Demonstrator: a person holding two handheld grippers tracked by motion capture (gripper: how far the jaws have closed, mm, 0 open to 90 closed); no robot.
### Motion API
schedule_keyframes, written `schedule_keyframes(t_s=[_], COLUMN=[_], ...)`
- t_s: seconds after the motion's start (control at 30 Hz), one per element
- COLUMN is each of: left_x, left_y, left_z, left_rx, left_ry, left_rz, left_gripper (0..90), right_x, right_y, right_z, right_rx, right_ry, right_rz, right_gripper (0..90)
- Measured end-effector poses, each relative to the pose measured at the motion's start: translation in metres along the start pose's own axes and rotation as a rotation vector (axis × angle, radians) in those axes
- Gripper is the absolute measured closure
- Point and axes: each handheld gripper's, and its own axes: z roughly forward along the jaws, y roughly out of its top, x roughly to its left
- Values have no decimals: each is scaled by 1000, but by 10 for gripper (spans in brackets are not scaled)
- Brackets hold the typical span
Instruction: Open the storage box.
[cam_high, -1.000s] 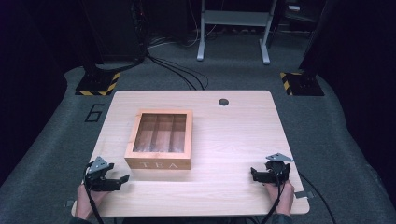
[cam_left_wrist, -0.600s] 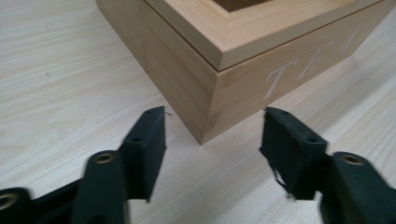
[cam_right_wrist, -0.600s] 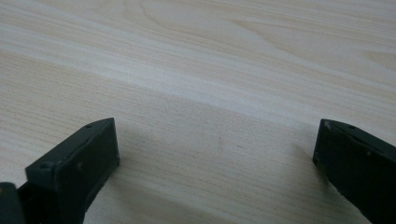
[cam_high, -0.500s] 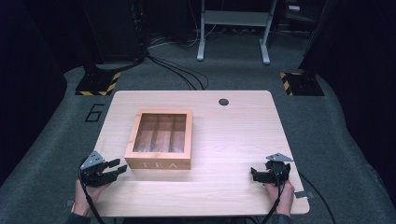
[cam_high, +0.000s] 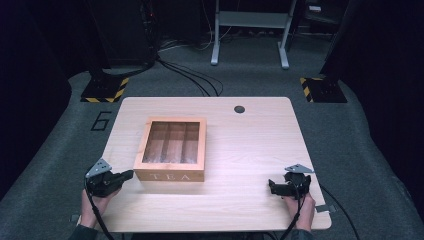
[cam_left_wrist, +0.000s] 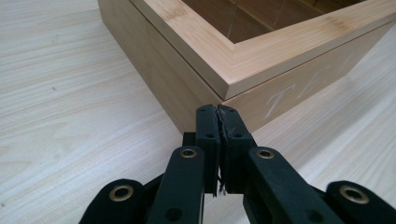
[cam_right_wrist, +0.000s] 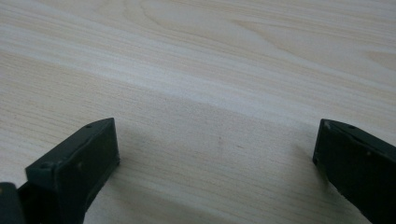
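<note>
A grey carpeted floor (cam_high: 60, 150) surrounds the pale rectangular wooden table (cam_high: 240, 150), with a painted figure 6 (cam_high: 101, 120) on the carpet off the table's far left corner. Beyond the table's far edge stand a grey metal frame on two legs (cam_high: 250, 30) and two black stands with yellow-and-black striped bases, one (cam_high: 105, 89) off the far left corner and one (cam_high: 322, 89) off the far right corner, while black cables (cam_high: 192, 77) run over the carpet toward the far edge. On the table, left of its middle, sits the square light-wood tea box with a clear window lid (cam_high: 171, 149); the lid is down, three lengthwise compartments show through it, and the word TEA is on the front wall facing the person. A small dark round hole (cam_high: 239, 109) lies in the table top near the far edge, well apart from the box. The left gripper (cam_high: 129, 174), held in the person's left hand (cam_high: 92, 205), is at the table's near left, its jaws clenched together on nothing, their tips just beside the box's near left corner; in the left gripper view that corner stands directly ahead of the closed tips (cam_left_wrist: 218, 114), and whether they touch the wood I cannot tell. The right gripper (cam_high: 273, 186), in the right hand (cam_high: 300, 207), is at the table's near right, well apart from the box, its jaws spread wide over bare wood.
</note>
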Motion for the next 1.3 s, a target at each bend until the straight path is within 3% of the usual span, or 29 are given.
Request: schedule_keyframes(t_s=[0.2,0.37,0.63,0.77,0.9,0.97,1.3], left_x=[0,2,4,6,4,4,5], left_y=[1,0,0,-2,0,1,-2], left_z=[0,0,0,0,0,1,1], left_rx=[-2,-12,-12,-25,-19,-19,-37], left_ry=[-7,-27,-33,-57,-67,-51,-62], left_rz=[-3,-29,-28,-54,-47,-46,-64], left_gripper=[888,891,892,892,874,870,879], right_x=[0,0,0,0,0,0,0], right_y=[0,0,0,0,0,0,0], right_z=[0,0,0,0,0,0,0], right_rx=[0,-1,0,0,0,1,-1], right_ry=[0,0,0,0,0,-2,0], right_rz=[0,0,0,0,0,-1,0], right_gripper=[0,0,0,0,0,0,0])
